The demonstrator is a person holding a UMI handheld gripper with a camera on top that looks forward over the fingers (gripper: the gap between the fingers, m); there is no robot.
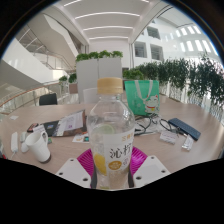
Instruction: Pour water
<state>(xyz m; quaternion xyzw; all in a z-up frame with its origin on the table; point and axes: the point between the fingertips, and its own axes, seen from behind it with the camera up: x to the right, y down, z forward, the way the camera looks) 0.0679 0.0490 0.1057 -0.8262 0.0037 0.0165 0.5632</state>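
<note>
A: Item one, nearest: what is the gripper [112, 168] doing?

B: It is clamping a clear plastic bottle [110, 135]. Both pink pads [89, 160] are pressing against the bottle's lower sides, one at each flank. The bottle is standing upright between the fingers, with a pale cap on top and a white label carrying yellow print near its base.

A: Is it holding liquid?

B: It is looking clear throughout; the fill level is not something I can tell.

A: Item two, the surface?

B: A light-coloured table [70, 148] is spreading out beyond the fingers. The bottle is filling the middle of the view and blocking whatever lies straight behind it.

A: Item three, things to the left?

B: A white cup-like object [37, 145] is sitting on the table, left of the bottle and a little apart from it. Farther back, some flat papers or cards [70, 123] are lying there, with a dark object [47, 99] beyond them.

A: Item four, things to the right?

B: A dark flat case [184, 127] is resting on the table, well apart from the bottle. Behind it a green chair [142, 97] is standing.

A: Item five, farthest?

B: Planters with green foliage [100, 66] are lining the background, more greenery is running along the right, and bright ceiling light strips [105, 18] are glowing overhead.
</note>
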